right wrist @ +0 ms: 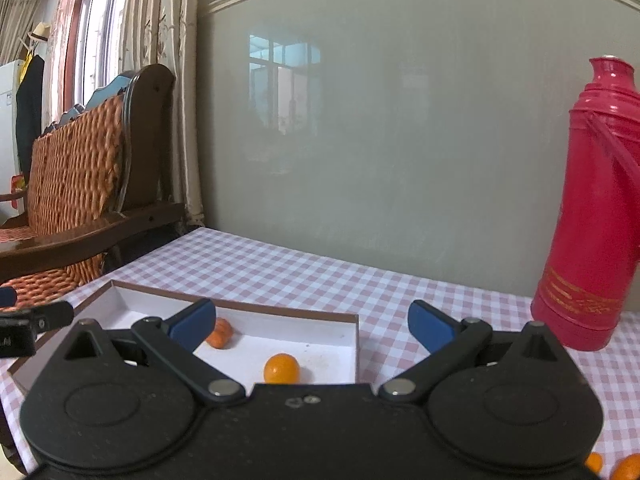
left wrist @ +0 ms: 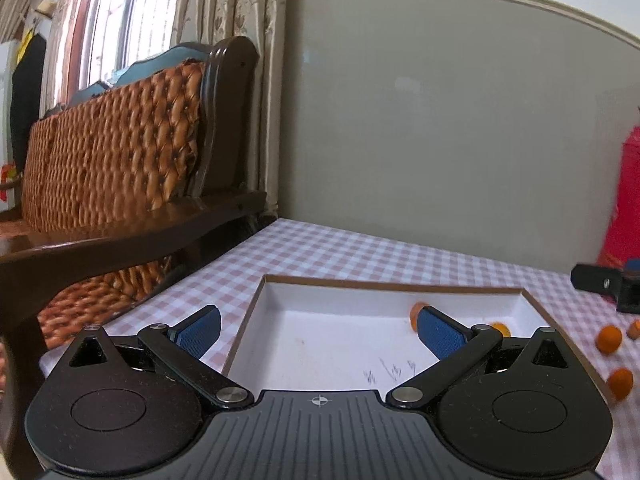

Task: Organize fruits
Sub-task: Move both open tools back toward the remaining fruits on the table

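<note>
Both claws, left gripper (left wrist: pixel 318 330) and right gripper (right wrist: pixel 310 326), are hanging wide open, holding nothing. Two oranges (right wrist: pixel 281 368) are sitting in the box (right wrist: pixel 352 354); others (left wrist: pixel 609 340) are waiting at right frame edge.

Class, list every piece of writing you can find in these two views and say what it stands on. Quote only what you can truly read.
Nothing can be quoted.
Handwritten pen marks on the white floor of the box: scrawled, unreadable.
Gold lettering low on the red thermos: blurred, unreadable.
White marks on the left tongs at the right view's edge: cut off, unreadable.
</note>
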`<state>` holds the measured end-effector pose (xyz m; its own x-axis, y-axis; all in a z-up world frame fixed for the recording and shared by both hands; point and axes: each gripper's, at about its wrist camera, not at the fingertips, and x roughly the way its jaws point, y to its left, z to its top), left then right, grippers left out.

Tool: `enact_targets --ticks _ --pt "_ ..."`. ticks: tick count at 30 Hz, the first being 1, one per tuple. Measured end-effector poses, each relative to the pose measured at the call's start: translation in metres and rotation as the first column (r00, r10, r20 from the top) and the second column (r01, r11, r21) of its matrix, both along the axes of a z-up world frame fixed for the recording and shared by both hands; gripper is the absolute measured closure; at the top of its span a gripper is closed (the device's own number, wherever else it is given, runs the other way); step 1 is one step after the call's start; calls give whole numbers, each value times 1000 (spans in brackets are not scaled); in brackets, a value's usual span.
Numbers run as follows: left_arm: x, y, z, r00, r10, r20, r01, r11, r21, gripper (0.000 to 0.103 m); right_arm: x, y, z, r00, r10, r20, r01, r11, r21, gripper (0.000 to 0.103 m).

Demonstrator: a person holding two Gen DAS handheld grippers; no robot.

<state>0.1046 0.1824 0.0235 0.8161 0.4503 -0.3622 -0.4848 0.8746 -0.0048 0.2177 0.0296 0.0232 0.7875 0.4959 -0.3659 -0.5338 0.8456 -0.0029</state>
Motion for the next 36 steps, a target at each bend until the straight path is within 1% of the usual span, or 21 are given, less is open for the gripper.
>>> enact_targets --ticks 3,6,8,12,18,22,24,29,34,36 --pt "-8 -9 0 1000 -15 -6 15 1000 21 0 -12 -4 0 1000 2 -3 -2 1000 -12 6" --pt "-15 -15 1 999 -43 13 43 999 -2 0 -26 -12 2 1000 8 3 -8 1000 -18 6" --pt "-19 -19 3 999 -46 21 46 999 -7 0 -34 -20 4 1000 27 -7 -27 1000 -4 6" --pt "-28 -35 3 997 -63 41 63 998 14 0 -48 -38 9 1000 10 -15 -10 1000 10 9" --pt "-33 -65 3 987 -137 81 135 990 37 0 -67 -73 4 999 -49 -18 50 999 12 9" --pt "-34 -85 2 977 -186 103 185 982 25 0 -79 -92 -3 996 -83 -35 82 996 -17 9" --pt "-31 -94 0 973 -214 92 213 977 15 0 -85 -100 -6 994 -104 -36 103 994 -36 8" --pt "-26 -118 -5 959 -273 75 272 962 22 0 -87 -121 -14 980 -186 -66 179 979 -99 7" --pt "-20 -140 -10 943 -328 57 327 945 26 0 -89 -150 -14 963 -264 -44 260 962 -77 7" --pt "-17 -151 -12 937 -346 47 344 938 40 0 -89 -161 -17 954 -295 -46 291 953 -88 10"
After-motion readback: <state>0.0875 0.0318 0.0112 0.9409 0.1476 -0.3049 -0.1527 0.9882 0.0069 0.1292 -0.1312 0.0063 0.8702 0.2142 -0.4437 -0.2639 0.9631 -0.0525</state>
